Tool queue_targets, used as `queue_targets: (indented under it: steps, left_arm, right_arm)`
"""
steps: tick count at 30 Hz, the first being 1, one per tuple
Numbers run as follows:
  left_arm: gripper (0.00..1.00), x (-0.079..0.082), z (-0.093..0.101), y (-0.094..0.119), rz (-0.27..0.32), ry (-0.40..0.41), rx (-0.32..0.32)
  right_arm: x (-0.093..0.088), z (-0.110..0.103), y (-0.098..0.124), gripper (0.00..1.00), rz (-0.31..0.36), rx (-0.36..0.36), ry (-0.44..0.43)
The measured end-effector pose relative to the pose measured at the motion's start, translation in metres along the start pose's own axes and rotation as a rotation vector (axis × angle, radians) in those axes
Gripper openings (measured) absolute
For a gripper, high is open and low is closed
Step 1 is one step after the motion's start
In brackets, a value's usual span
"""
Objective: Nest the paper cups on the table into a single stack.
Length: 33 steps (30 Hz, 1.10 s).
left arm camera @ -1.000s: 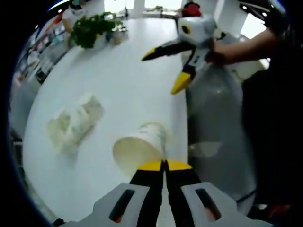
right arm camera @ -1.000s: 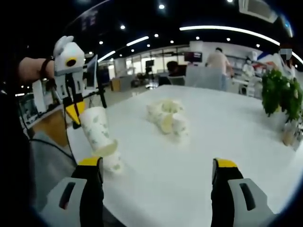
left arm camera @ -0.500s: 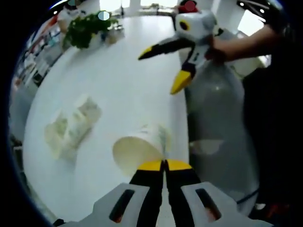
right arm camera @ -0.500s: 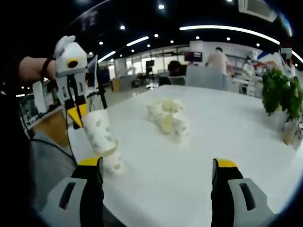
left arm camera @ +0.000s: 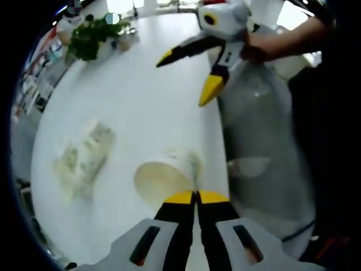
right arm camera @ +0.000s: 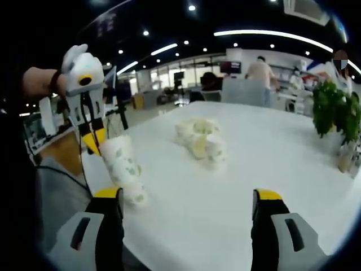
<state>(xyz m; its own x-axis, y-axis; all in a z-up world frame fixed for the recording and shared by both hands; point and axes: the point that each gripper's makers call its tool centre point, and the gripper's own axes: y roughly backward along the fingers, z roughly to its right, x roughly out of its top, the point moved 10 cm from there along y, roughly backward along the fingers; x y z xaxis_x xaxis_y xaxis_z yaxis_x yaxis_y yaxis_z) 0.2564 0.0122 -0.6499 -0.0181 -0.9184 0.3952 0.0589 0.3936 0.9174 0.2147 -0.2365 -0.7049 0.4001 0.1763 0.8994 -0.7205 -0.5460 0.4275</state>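
My left gripper point(left arm camera: 196, 195) is shut on the rim of a white paper cup point(left arm camera: 164, 177) with a leaf print. In the right gripper view that left gripper point(right arm camera: 93, 140) comes in from the left and holds the cup point(right arm camera: 120, 160) tilted. The cup's lower end meets a second cup point(right arm camera: 134, 195) lying near the table edge. A loose heap of paper cups point(right arm camera: 199, 139) lies further in on the white table point(right arm camera: 271, 158), and it is the heap point(left arm camera: 82, 158) at the left of the left gripper view. My right gripper point(right arm camera: 187, 195) stands open, as does the right gripper point(left arm camera: 187, 73) above the table.
A green potted plant point(right arm camera: 335, 113) stands at the table's far side, the same plant point(left arm camera: 90, 37) as in the left gripper view. A grey chair back point(left arm camera: 260, 124) sits beside the table edge. A person's arm point(left arm camera: 285, 40) holds the right gripper. People stand in the background.
My left gripper has lowered the held cup onto the cup lying at the table edge. The right gripper has stayed open and in place.
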Motion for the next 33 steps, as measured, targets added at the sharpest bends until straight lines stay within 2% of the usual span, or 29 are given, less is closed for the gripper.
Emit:
queue_targets:
  steps: [5, 11, 17, 33]
  left_arm:
    - [0.00, 0.002, 0.003, -0.003, -0.020, -0.045, 0.010]
    - [0.00, 0.005, 0.006, -0.007, -0.039, -0.142, 0.040]
    - [0.00, 0.007, 0.001, -0.004, -0.022, -0.207, 0.080]
    - [0.01, 0.005, -0.005, -0.003, -0.016, -0.201, 0.080]
  right_arm:
    - [-0.001, -0.001, -0.001, 0.93, -0.002, 0.003, 0.001]
    - [-0.001, 0.000, -0.001, 0.92, 0.002, 0.001, -0.004]
    - [-0.001, 0.000, 0.000, 0.92, 0.004, 0.001, -0.006]
    - [0.000, -0.001, -0.002, 0.92, 0.003, 0.005, -0.008]
